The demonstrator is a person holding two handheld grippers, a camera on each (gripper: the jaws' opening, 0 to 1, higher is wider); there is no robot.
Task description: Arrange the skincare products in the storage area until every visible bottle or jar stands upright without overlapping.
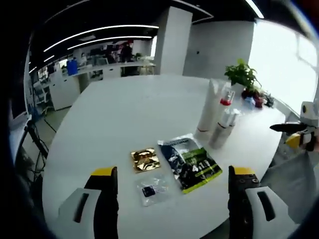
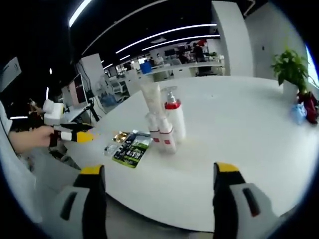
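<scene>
Bottle cluster: we see a tall white tube (image 2: 152, 102), a pump bottle with a red collar (image 2: 175, 118) and two small white bottles with red bands (image 2: 163, 133), all upright, packed close together near the table's middle; in the left gripper view the same cluster (image 1: 218, 115) sits at about 2 o'clock.

Axis: every bottle's long axis runs vertical (nothing among them lies on its side, as far as we can tell).

Direction from right gripper (image 2: 158, 189): the cluster is at roughly 12 o'clock, straight ahead between the jaws but well apart from them. We judge this gripper the better lined up for any reach to the bottles.

Direction from left gripper (image 1: 172, 196): the flat packets lie nearer, around 12 o'clock; the bottles are farther off.

Flat items: a green-and-black sachet (image 1: 190, 163), a gold foil packet (image 1: 145, 159) and a small clear packet (image 1: 152, 189) lie flat on the white table (image 1: 124, 114), near each other, apparently not overlapping.

Right gripper state: jaws spread wide, nothing between them.

Left gripper state: jaws also wide apart and empty.

Surroundings: a potted plant (image 2: 290, 69) stands well beyond the bottles.
</scene>
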